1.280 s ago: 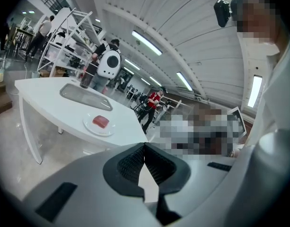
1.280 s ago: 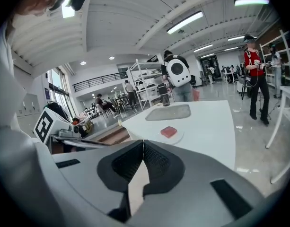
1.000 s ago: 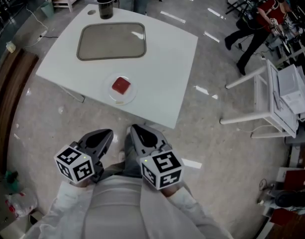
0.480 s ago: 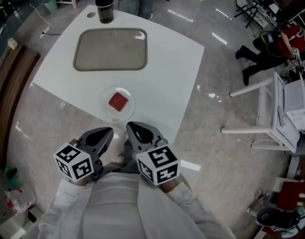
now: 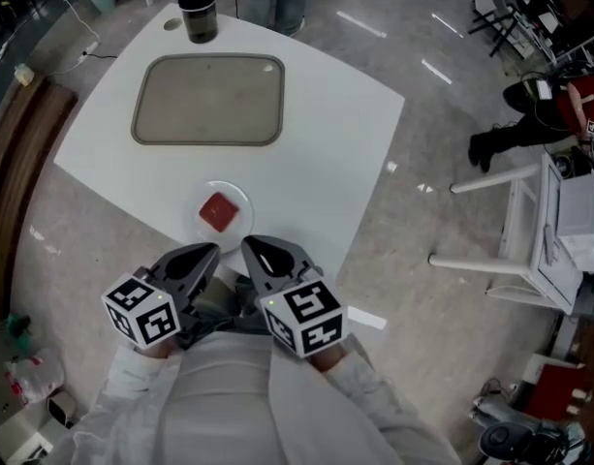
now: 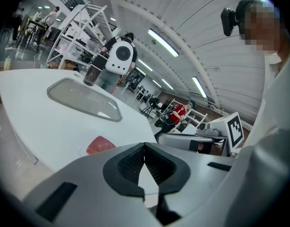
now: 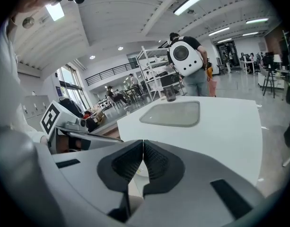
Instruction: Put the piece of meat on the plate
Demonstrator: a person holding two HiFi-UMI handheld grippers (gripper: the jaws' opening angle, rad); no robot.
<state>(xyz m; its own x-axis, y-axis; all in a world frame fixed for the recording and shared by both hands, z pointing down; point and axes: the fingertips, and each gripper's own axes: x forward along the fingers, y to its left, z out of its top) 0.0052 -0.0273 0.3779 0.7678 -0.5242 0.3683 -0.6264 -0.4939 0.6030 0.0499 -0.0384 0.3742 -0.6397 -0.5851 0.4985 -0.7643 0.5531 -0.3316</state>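
One plate [image 5: 244, 204] with the meat [image 5: 217, 212] sits close to the table [image 5: 345, 124] edge.

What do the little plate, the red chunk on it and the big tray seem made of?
Plate: clear glass or plastic; the table shows through.
Red chunk: matte, squarish; real or imitation meat, cannot tell.
Tray: smooth grey-beige, probably plastic; a corner glints.

No lettering, label, brand or number can be read anywhere
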